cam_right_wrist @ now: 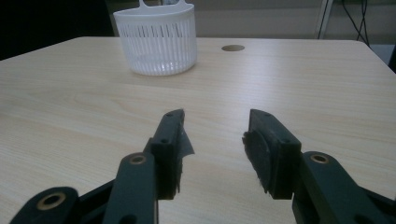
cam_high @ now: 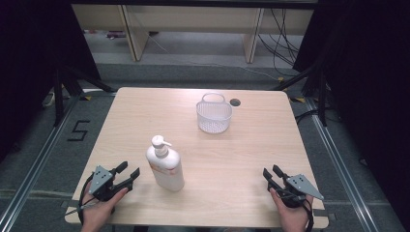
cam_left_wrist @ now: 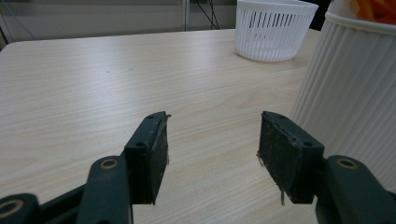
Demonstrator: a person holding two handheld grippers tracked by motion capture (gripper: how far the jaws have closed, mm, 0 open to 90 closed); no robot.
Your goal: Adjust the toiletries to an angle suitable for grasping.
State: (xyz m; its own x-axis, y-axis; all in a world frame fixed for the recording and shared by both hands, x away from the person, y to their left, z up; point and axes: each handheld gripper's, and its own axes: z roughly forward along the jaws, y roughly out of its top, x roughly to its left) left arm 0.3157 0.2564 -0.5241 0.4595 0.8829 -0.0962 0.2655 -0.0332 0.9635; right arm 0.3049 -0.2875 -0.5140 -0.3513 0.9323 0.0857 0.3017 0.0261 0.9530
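Observation:
A white pump bottle (cam_high: 167,166) with an orange label stands upright on the wooden table (cam_high: 145,116), near its front left. My left gripper (cam_high: 129,169) rests just left of it, open, with nothing between the jaws. In the left gripper view the gripper (cam_left_wrist: 212,135) points past the ribbed side of the bottle (cam_left_wrist: 350,93), which stands close on the right. A white slotted basket (cam_high: 214,116) with a handle sits at the back centre. My right gripper (cam_high: 270,170) lies near the front right corner, also open on bare table, and it (cam_right_wrist: 212,135) faces the basket (cam_right_wrist: 159,39).
A round cable hole (cam_high: 235,102) pierces the table just right of the basket. Beyond the far edge are wooden furniture legs (cam_high: 133,34) and loose cables (cam_high: 283,38) on the floor. Dark curtains flank both sides.

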